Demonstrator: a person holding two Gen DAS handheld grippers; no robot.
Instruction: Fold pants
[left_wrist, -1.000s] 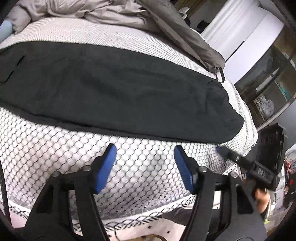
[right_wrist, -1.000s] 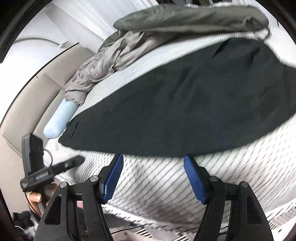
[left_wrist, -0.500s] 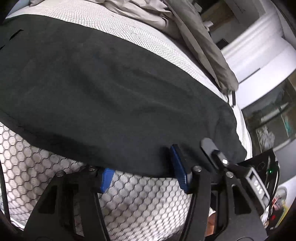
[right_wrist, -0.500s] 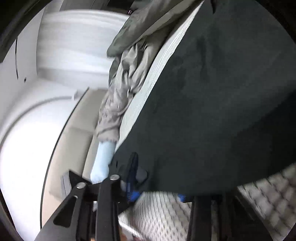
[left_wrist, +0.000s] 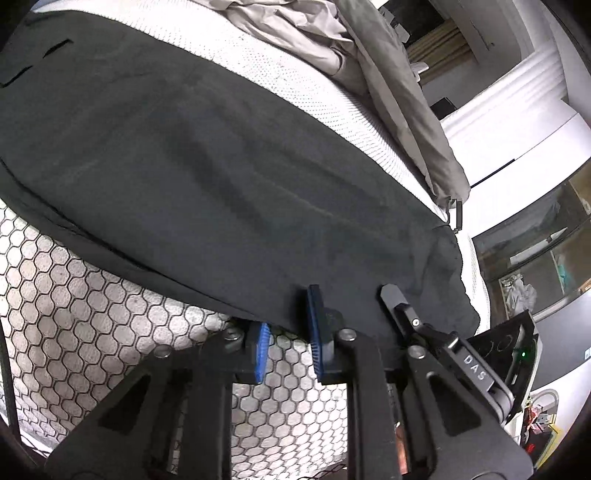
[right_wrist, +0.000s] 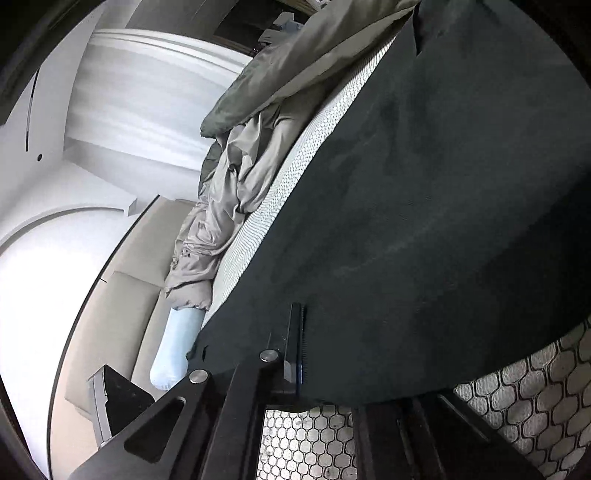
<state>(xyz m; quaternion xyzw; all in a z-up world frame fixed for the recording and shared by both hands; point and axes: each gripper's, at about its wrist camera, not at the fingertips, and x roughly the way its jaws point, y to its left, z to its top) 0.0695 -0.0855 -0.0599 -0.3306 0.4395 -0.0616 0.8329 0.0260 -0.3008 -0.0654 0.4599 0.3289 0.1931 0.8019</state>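
Black pants (left_wrist: 221, 177) lie flat across a white mattress (left_wrist: 92, 332) with a black hexagon pattern. My left gripper (left_wrist: 288, 334) is at their near edge close to one end. Its jaws are closing with the edge between them: one blue pad is under the cloth, the other above it, and a gap still shows. Just to its right, one finger (left_wrist: 393, 297) of the right gripper lies on the cloth. In the right wrist view the pants (right_wrist: 443, 203) fill the frame. My right gripper (right_wrist: 301, 347) is shut on their near edge, its second finger hidden by the cloth.
A crumpled grey duvet (left_wrist: 388, 74) lies along the far side of the bed. A light blue pillow (right_wrist: 173, 354) rests by a beige headboard (right_wrist: 122, 306). Glass-fronted shelves (left_wrist: 535, 258) stand beyond the bed's end. The mattress edge runs just below both grippers.
Both grippers moved forward and down from bare mattress to the pants' near edge, rolling as they went. Their jaws narrowed around the cloth, and the right ones shut on it.
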